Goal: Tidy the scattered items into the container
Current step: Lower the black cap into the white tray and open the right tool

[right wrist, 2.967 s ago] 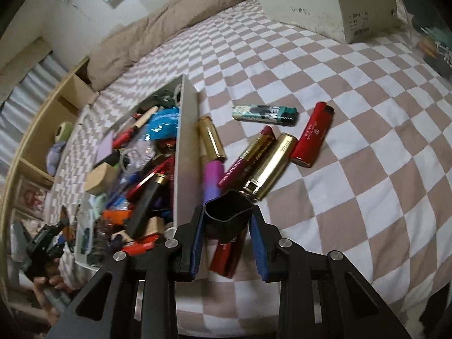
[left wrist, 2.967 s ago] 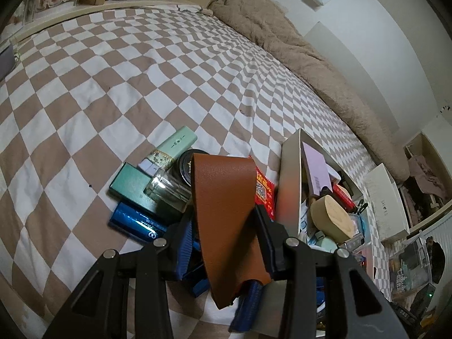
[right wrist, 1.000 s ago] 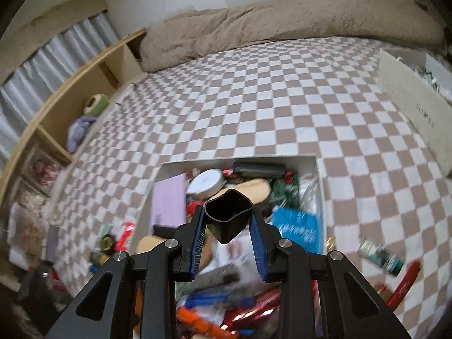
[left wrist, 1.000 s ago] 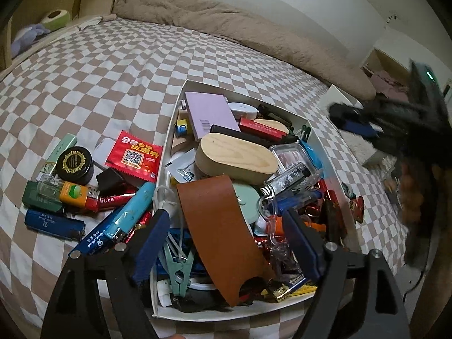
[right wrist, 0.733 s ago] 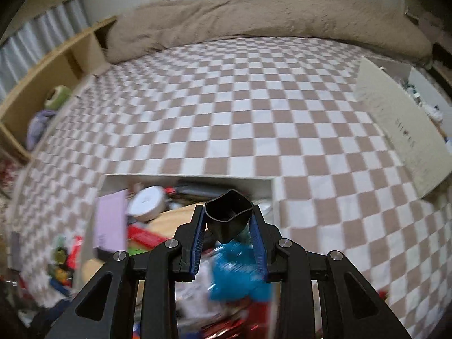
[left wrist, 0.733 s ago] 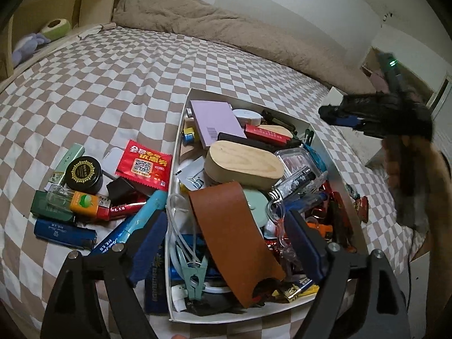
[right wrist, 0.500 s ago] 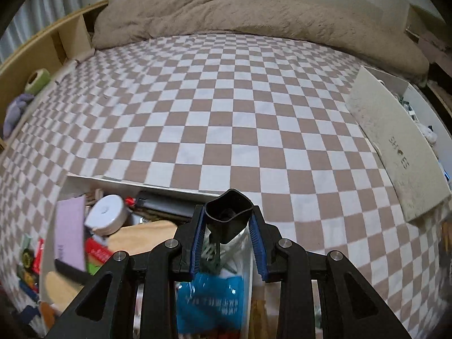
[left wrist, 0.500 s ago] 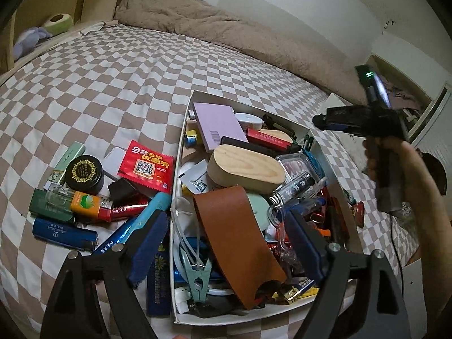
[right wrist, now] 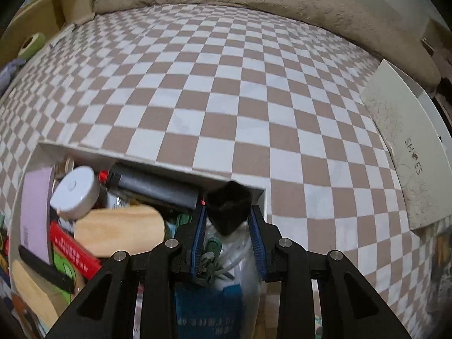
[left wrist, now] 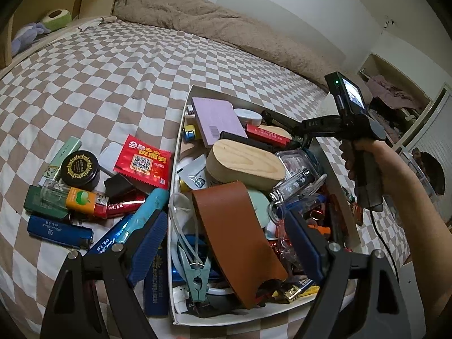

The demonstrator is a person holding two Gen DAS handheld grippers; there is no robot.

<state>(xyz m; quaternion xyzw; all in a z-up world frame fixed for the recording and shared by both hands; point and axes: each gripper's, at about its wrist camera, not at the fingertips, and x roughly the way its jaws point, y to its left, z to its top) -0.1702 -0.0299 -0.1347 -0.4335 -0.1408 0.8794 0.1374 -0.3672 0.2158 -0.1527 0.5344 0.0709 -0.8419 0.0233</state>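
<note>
Left wrist view first: the left gripper (left wrist: 223, 243) hangs over the near end of the white container (left wrist: 343, 197), jaws spread wide with nothing between them, and the brown leather strap (left wrist: 234, 228) lies inside at centre frame, its long axis running from upper left to lower right, the curled end down near the bottom rim. Left of the box a cluster is not yet tidied: the red sachet (left wrist: 144, 163), the black jar (left wrist: 80, 167), the orange lighter (left wrist: 82, 199), the blue lighter (left wrist: 59, 231). At right of frame a hand carries the right gripper (left wrist: 316, 127) above the far end of the box. Now the right wrist view: that right gripper (right wrist: 228, 226) is clamped on a small black cap (right wrist: 228, 212), held at centre frame just over the container's far right corner (right wrist: 261, 195), open mouth pointing up and away from the camera, its short axis in line with the fingers. The risk, as I read it: the cap sits right at the wall, so letting go here could tip it over the rim onto the checked bedspread (right wrist: 226, 84). And the box is heaped, with the wooden case (right wrist: 121, 231) and white round tin (right wrist: 75, 196) riding high, so a drop onto the pile could bounce or roll out.
</note>
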